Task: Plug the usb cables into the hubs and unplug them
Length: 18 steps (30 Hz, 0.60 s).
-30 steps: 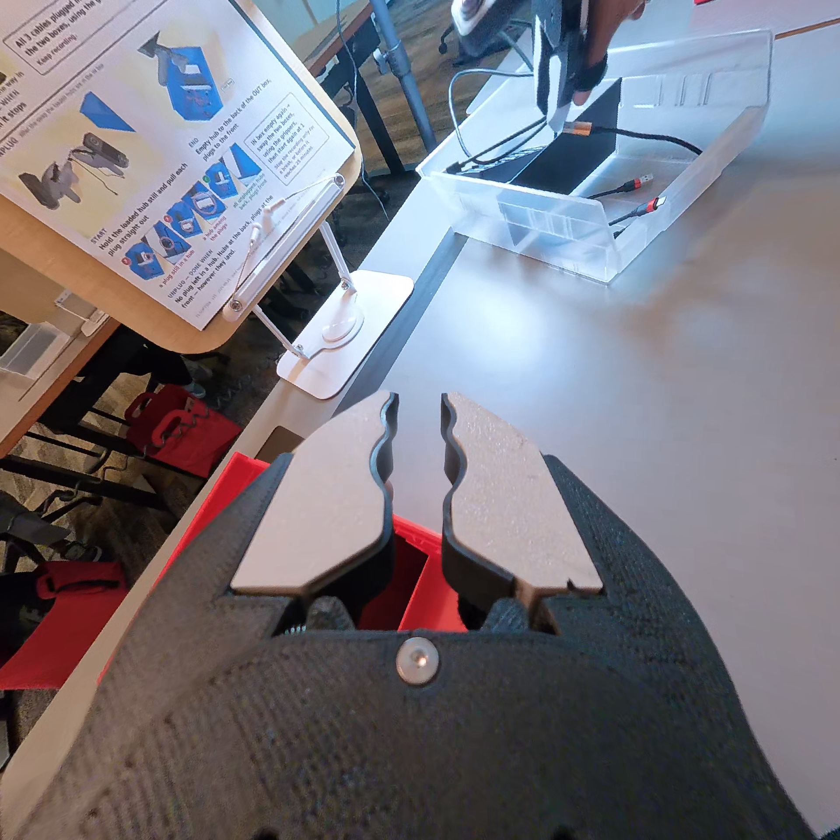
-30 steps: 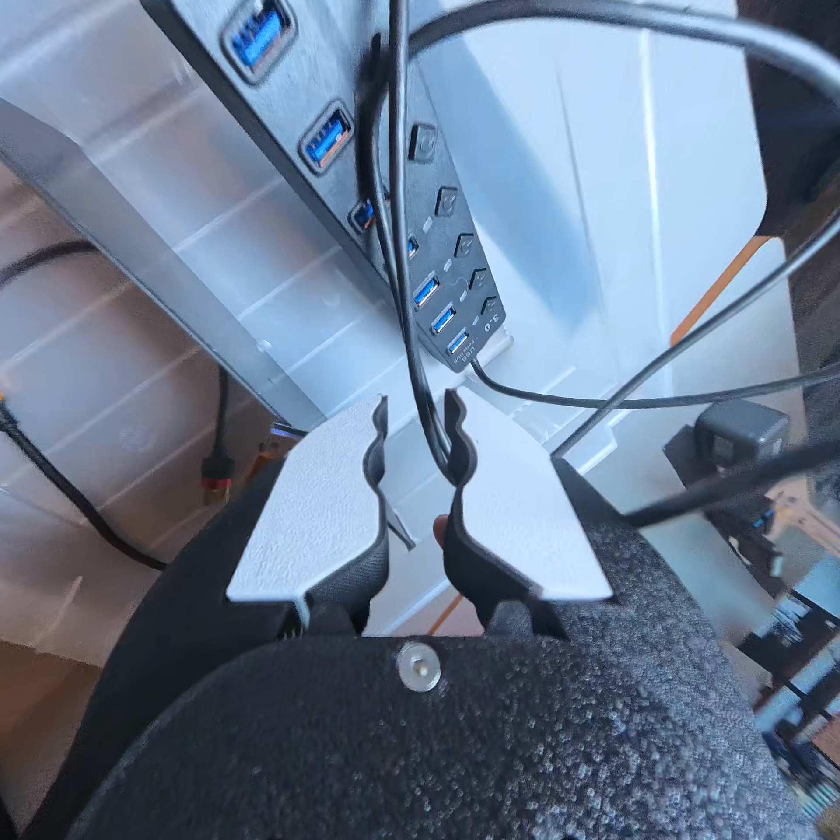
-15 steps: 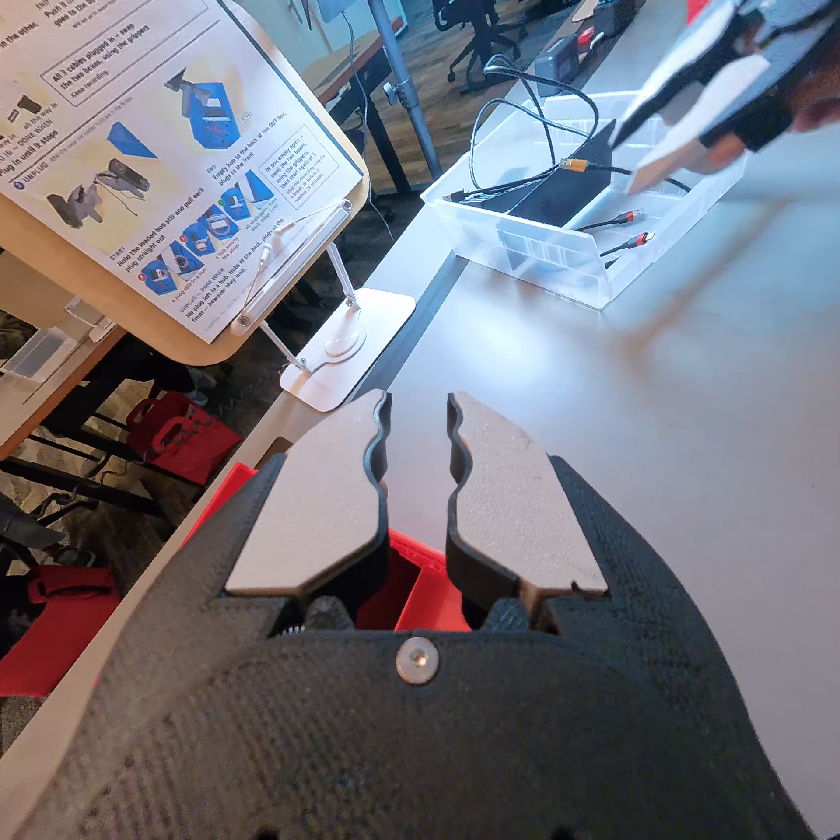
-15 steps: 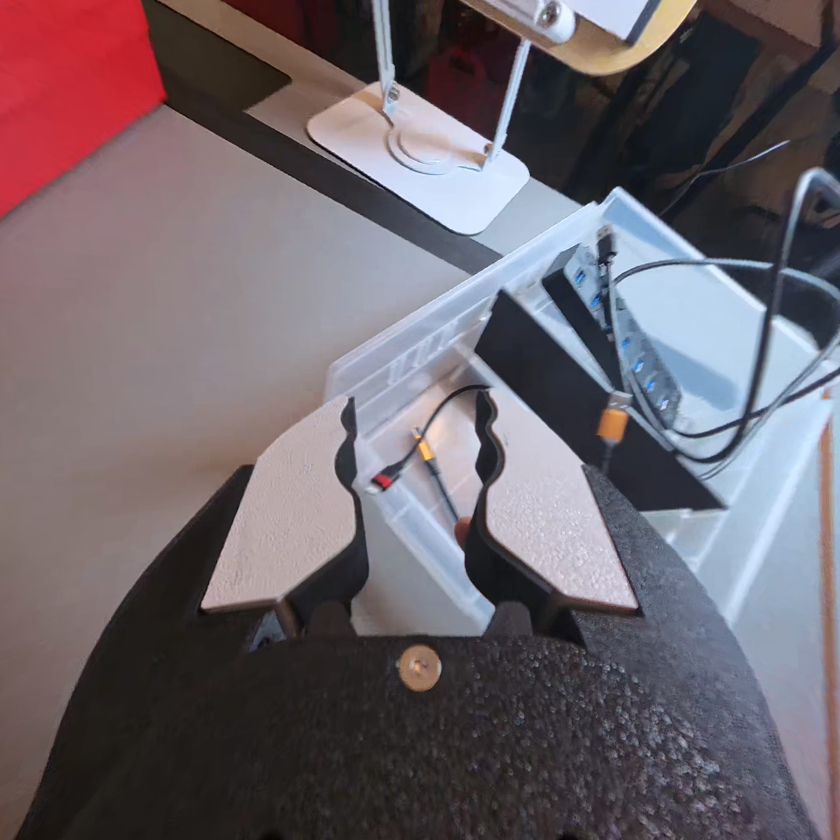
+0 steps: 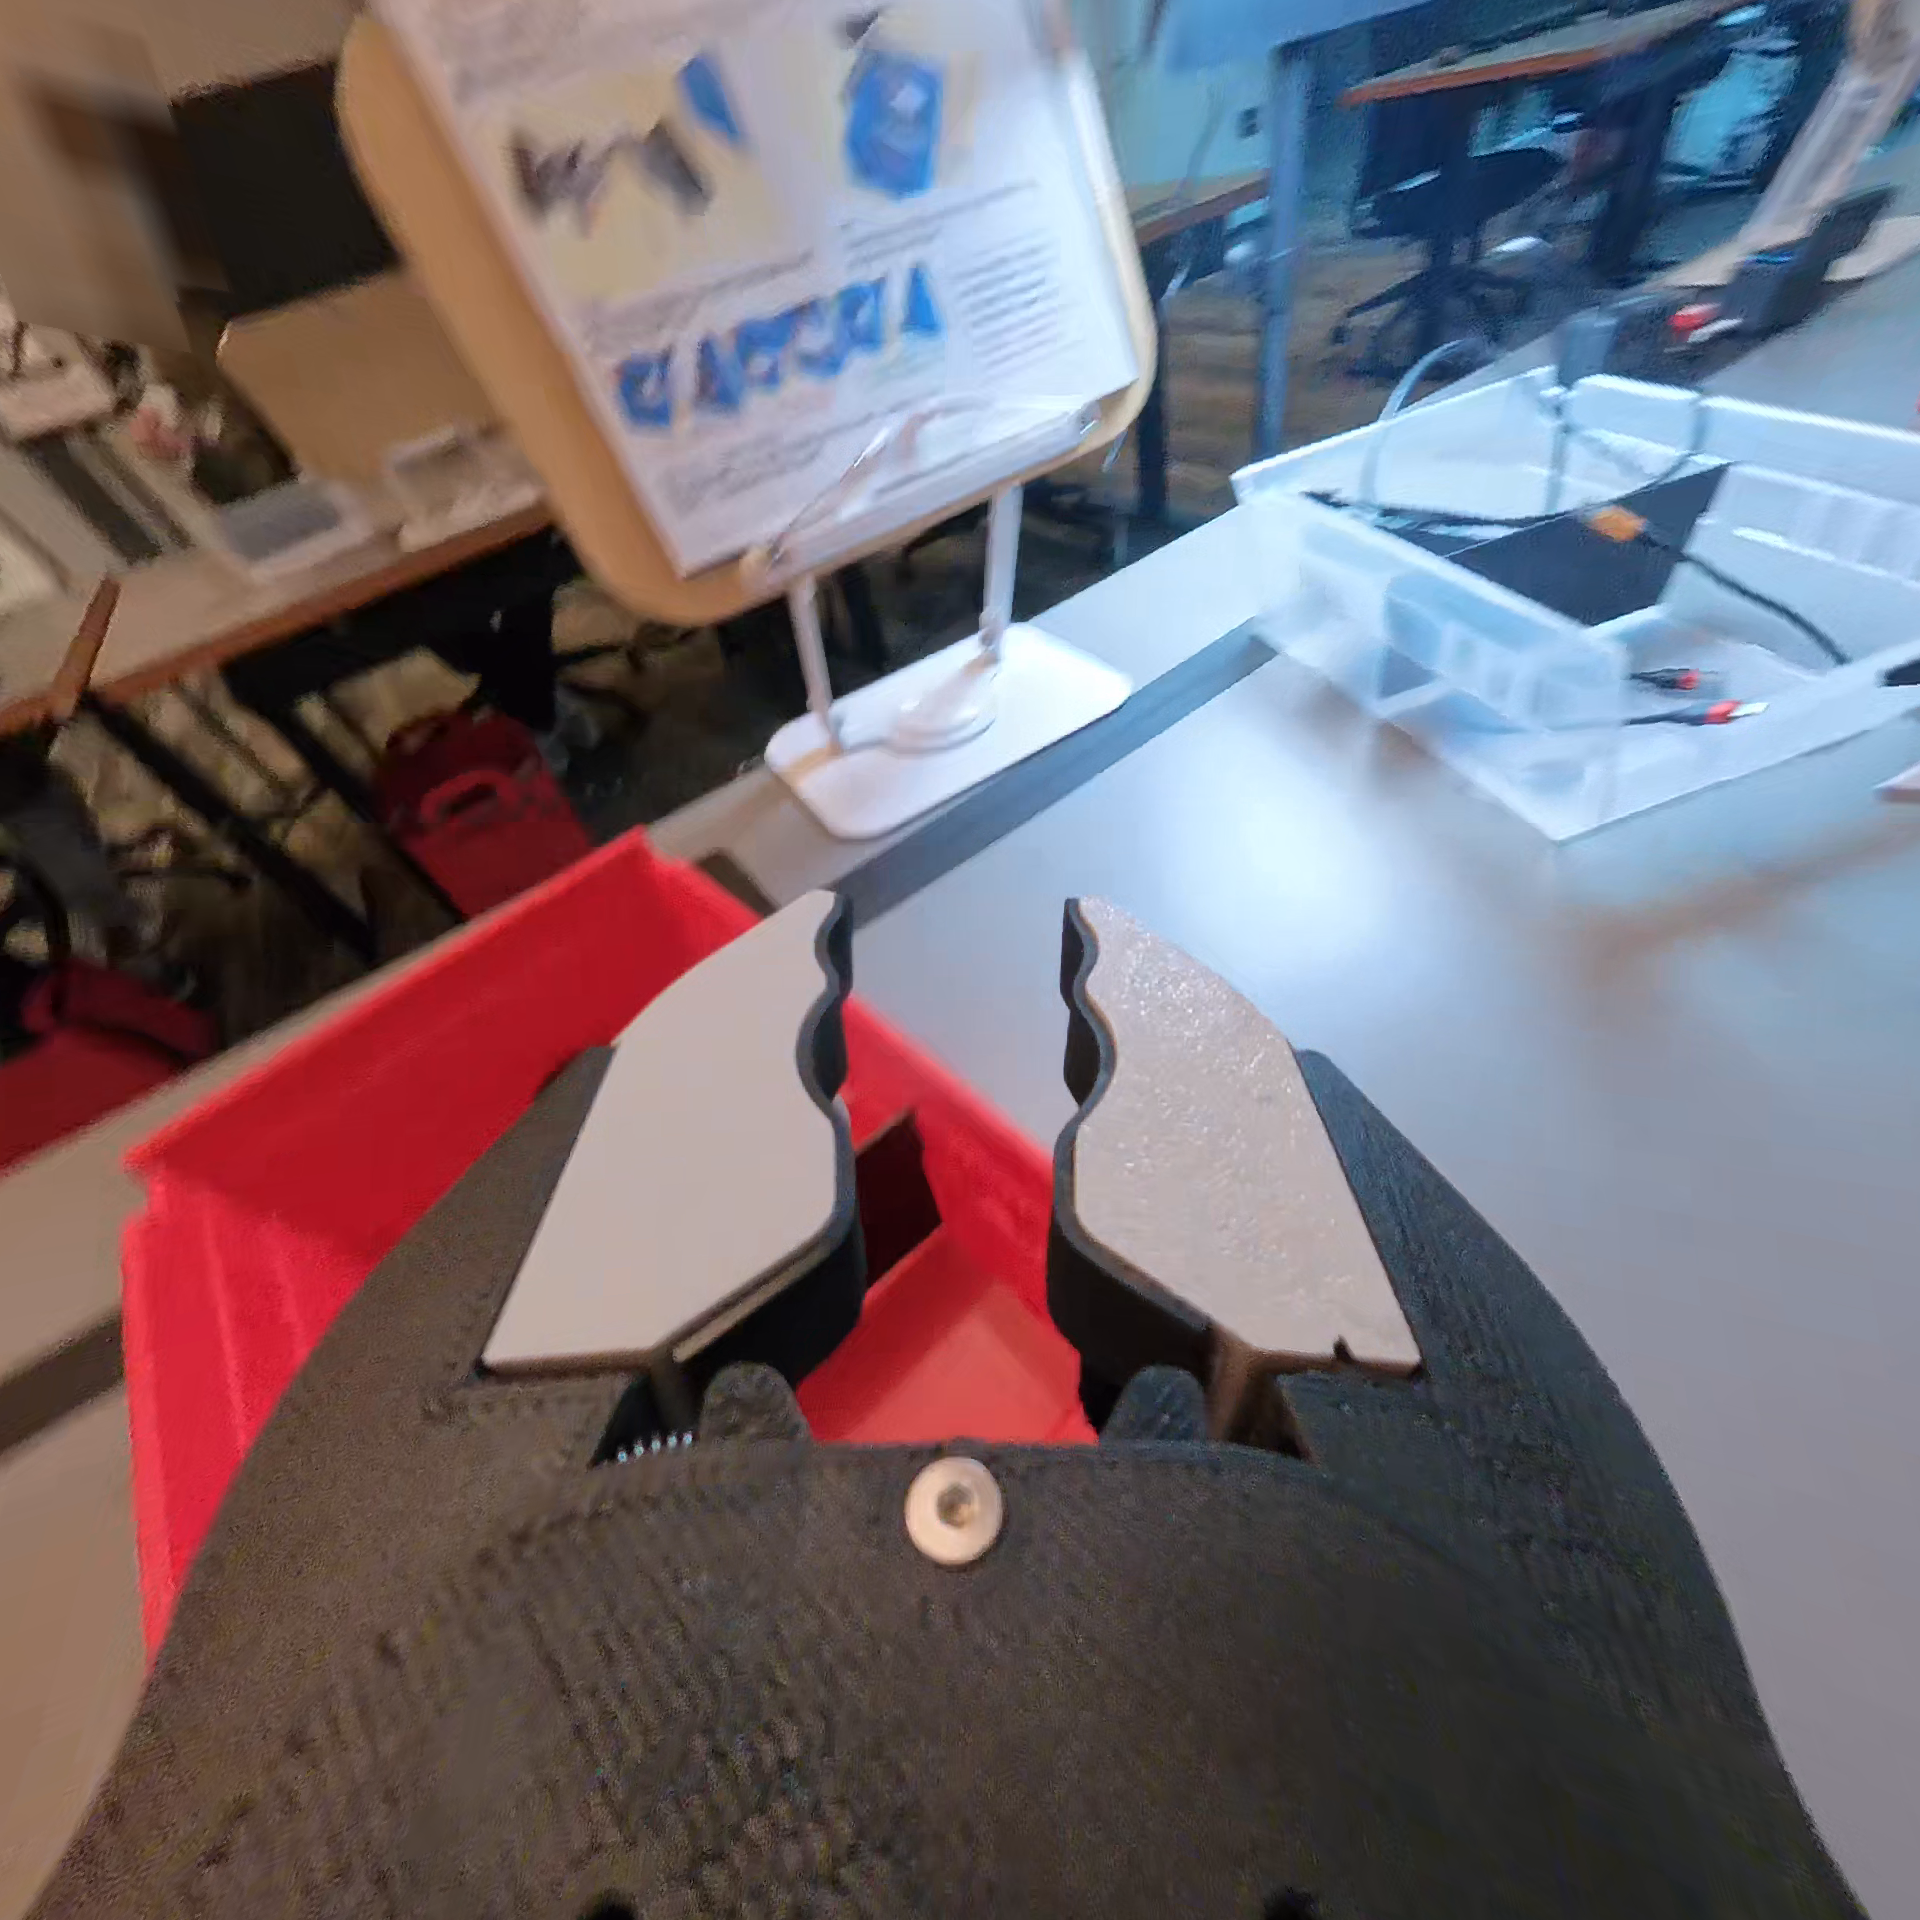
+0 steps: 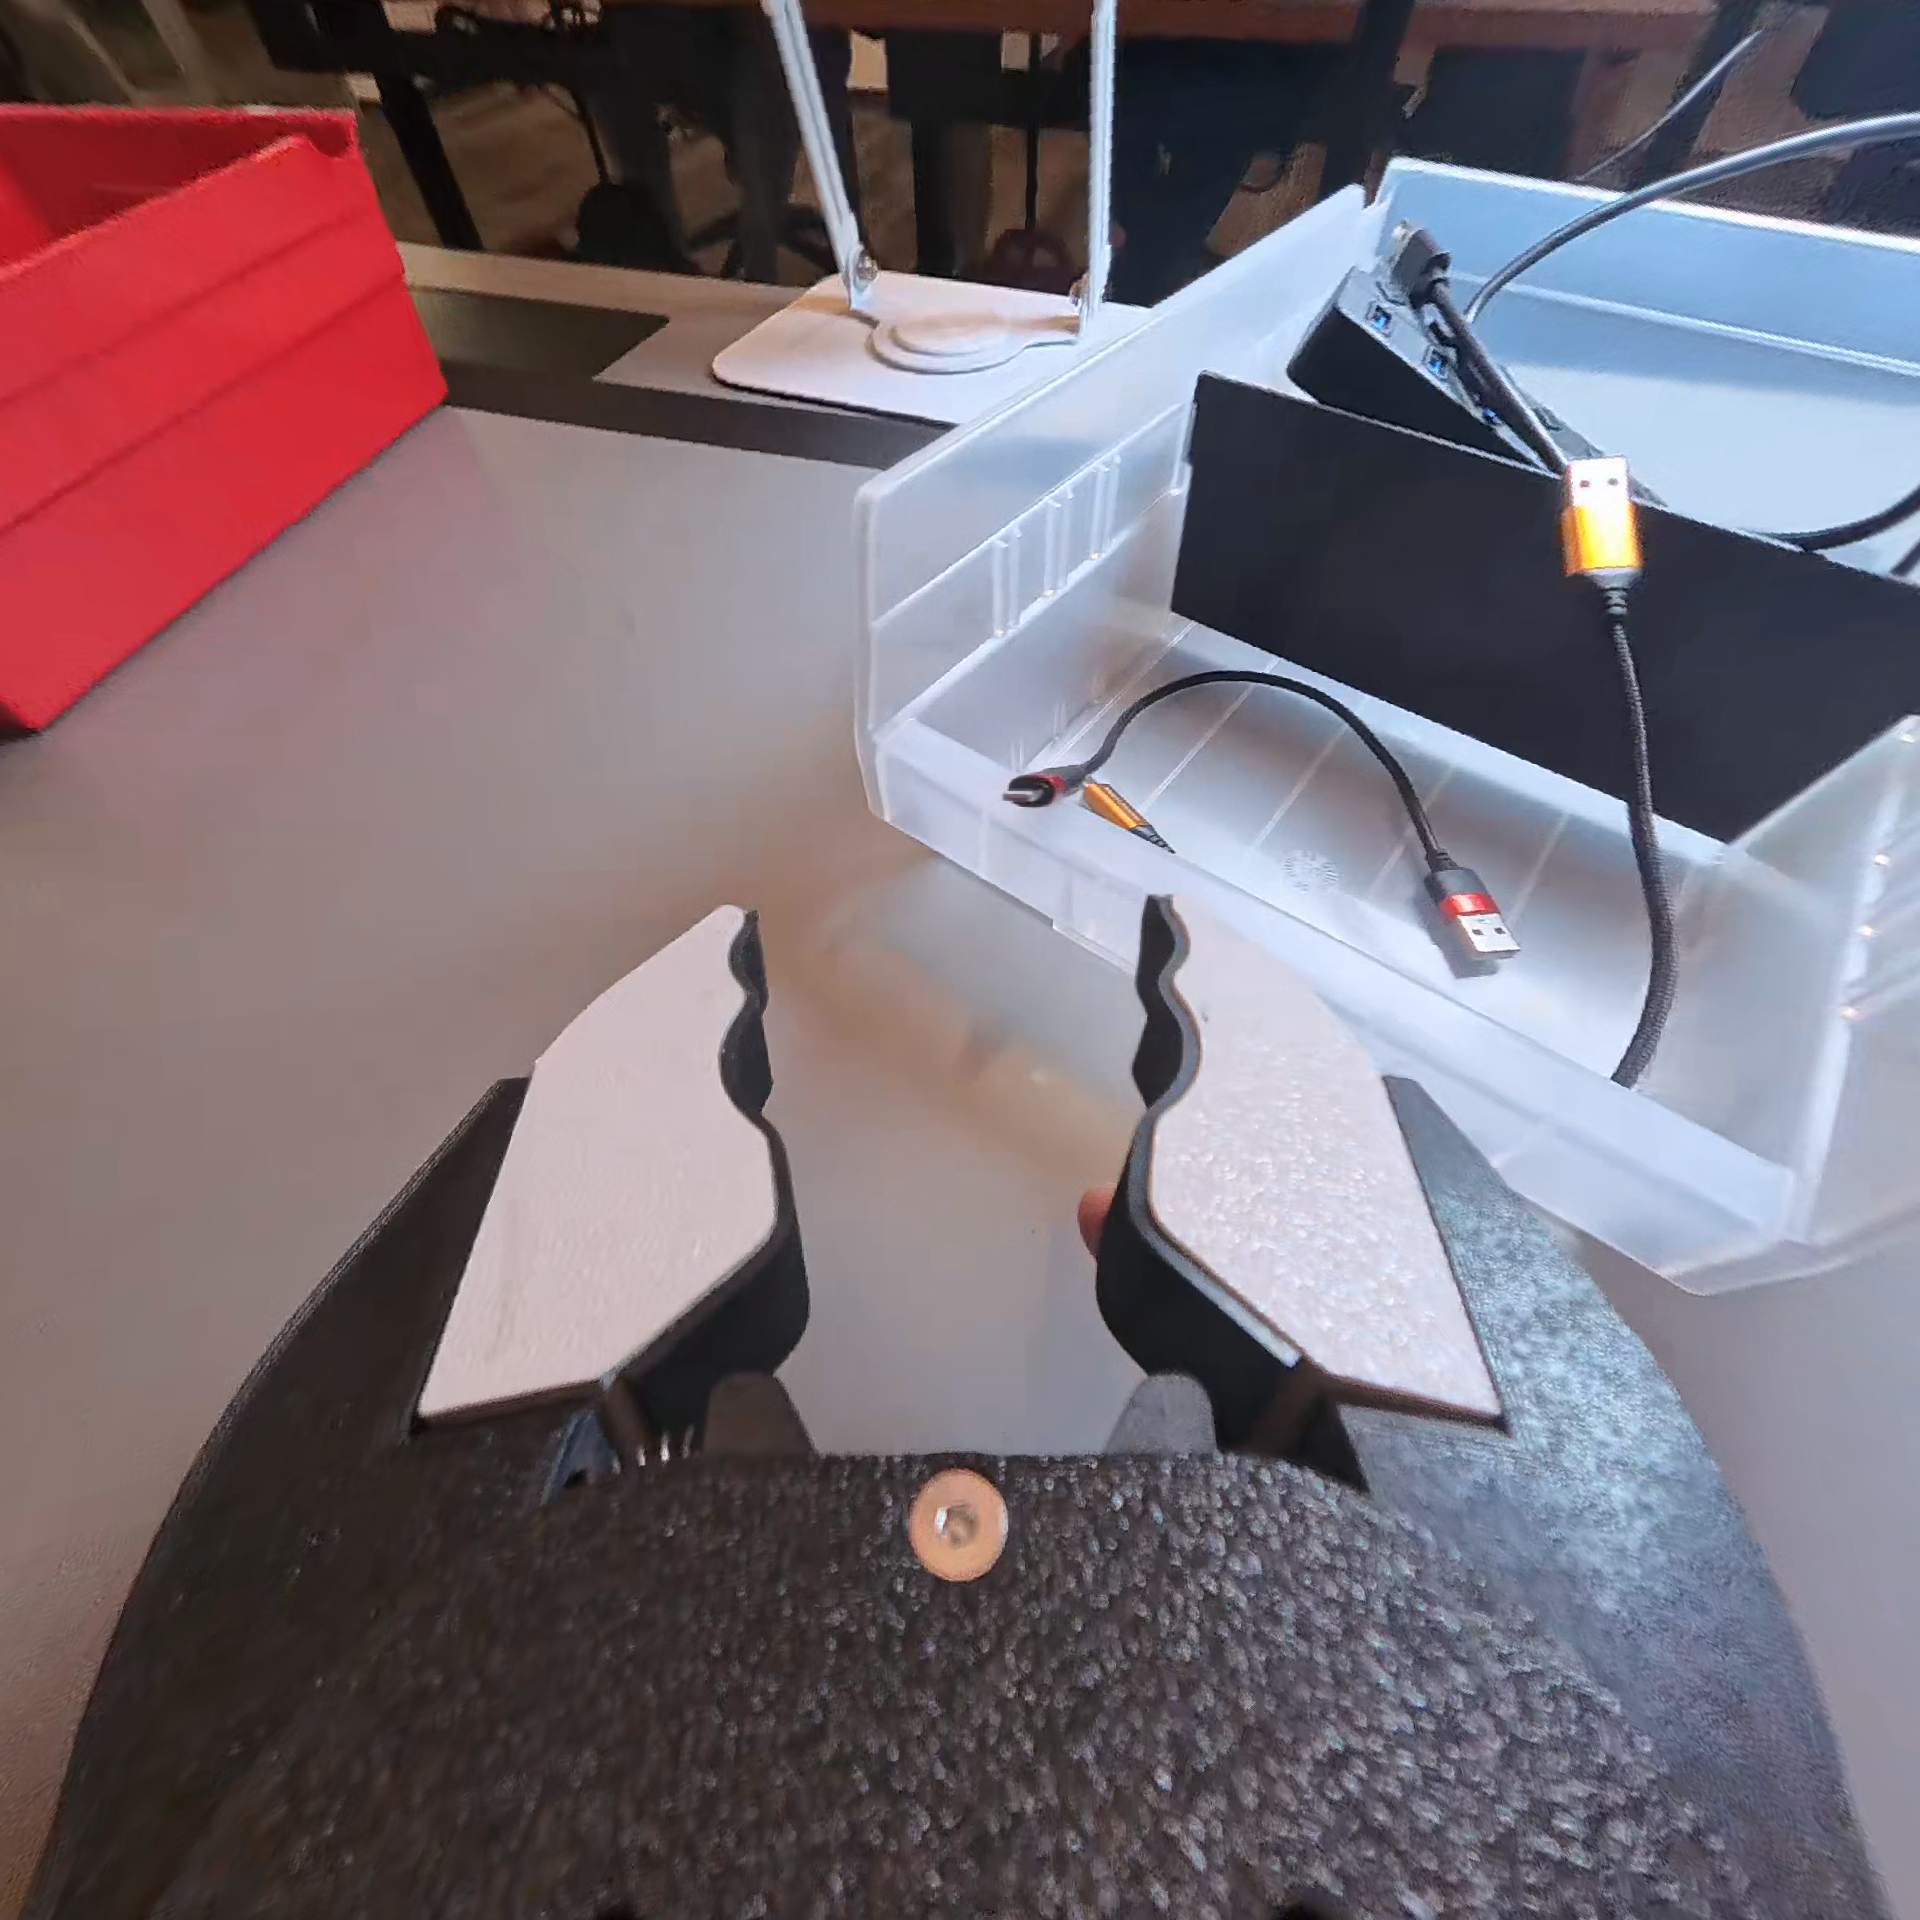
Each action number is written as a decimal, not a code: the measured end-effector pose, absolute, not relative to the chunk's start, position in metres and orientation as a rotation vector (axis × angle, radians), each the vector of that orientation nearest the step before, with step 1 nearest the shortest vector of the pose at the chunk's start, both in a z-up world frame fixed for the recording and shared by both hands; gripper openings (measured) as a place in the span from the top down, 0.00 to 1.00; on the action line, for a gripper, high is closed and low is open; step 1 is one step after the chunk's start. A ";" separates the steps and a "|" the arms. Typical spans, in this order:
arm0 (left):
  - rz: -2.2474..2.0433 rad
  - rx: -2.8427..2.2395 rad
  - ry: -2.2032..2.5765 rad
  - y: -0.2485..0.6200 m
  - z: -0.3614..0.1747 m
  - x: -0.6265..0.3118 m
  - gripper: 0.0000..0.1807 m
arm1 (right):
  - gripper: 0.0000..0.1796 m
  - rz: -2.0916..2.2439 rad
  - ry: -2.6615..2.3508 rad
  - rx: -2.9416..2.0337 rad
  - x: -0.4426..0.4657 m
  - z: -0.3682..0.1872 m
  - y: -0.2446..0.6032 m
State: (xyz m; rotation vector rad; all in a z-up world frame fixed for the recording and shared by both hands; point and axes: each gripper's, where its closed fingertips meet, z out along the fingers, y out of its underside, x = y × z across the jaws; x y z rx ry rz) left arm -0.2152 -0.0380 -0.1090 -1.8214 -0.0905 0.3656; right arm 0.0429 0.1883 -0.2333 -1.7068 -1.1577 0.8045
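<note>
Left hand-held gripper [image 5: 951,951]: its jaws stand a narrow way apart and hold nothing. It hangs above the near left corner of the grey tabletop [image 5: 1455,1091], partly over the open red plastic bin [image 5: 416,1091], well apart from the cables; I judge it is parked out of the way.

Right hand-held gripper [image 6: 951,961]: its jaws gape wide and are empty, just short of the near wall of the clear plastic tray [image 6: 1039,582]. The wide gap suits a move onto one of the loose plugs.

Clear plastic tray: it sits toward the far right of the tabletop and a black upright divider [image 6: 1455,582] splits it into a front and a back compartment, likely so that loose cables and hubs stay sorted.

Black USB hub with blue ports [image 6: 1382,353]: it leans in the back compartment, ports up. A thin black cable [image 6: 1475,353] runs across it; whether it is plugged in I cannot tell.

Short black cable with red-collared plugs [image 6: 1299,707]: it lies loose on the floor of the front compartment, both ends free.

Braided black cable with an orange-collared USB plug [image 6: 1600,520]: the plug sticks up over the divider's top edge, unplugged, and the cord drops into the front compartment.

White desk stand holding an instruction sheet [image 5: 935,727]: it stands at the far edge, angled for reading.
</note>
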 end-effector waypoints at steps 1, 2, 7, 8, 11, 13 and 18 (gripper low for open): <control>0.369 -1.834 -0.158 -0.048 -0.121 -0.225 0.78 | 0.62 0.819 -1.135 -1.713 0.043 -0.234 0.191; 0.377 -1.837 -0.224 -0.059 -0.132 -0.234 0.77 | 0.61 0.824 -1.118 -1.724 0.044 -0.235 0.194; 0.405 -1.766 -0.456 -0.100 -0.157 -0.258 0.76 | 0.61 0.833 -1.052 -1.737 0.049 -0.233 0.204; 0.432 -1.753 -0.476 -0.105 -0.158 -0.262 0.75 | 0.61 0.830 -1.042 -1.731 0.051 -0.231 0.205; 0.498 -1.730 -0.531 -0.118 -0.163 -0.275 0.75 | 0.60 0.826 -1.014 -1.718 0.054 -0.227 0.207; 0.519 -1.747 -0.563 -0.122 -0.171 -0.283 0.75 | 0.60 0.819 -0.982 -1.707 0.058 -0.222 0.210; 0.589 -1.792 -0.593 -0.121 -0.178 -0.294 0.74 | 0.55 0.723 -0.829 -1.652 0.079 -0.202 0.234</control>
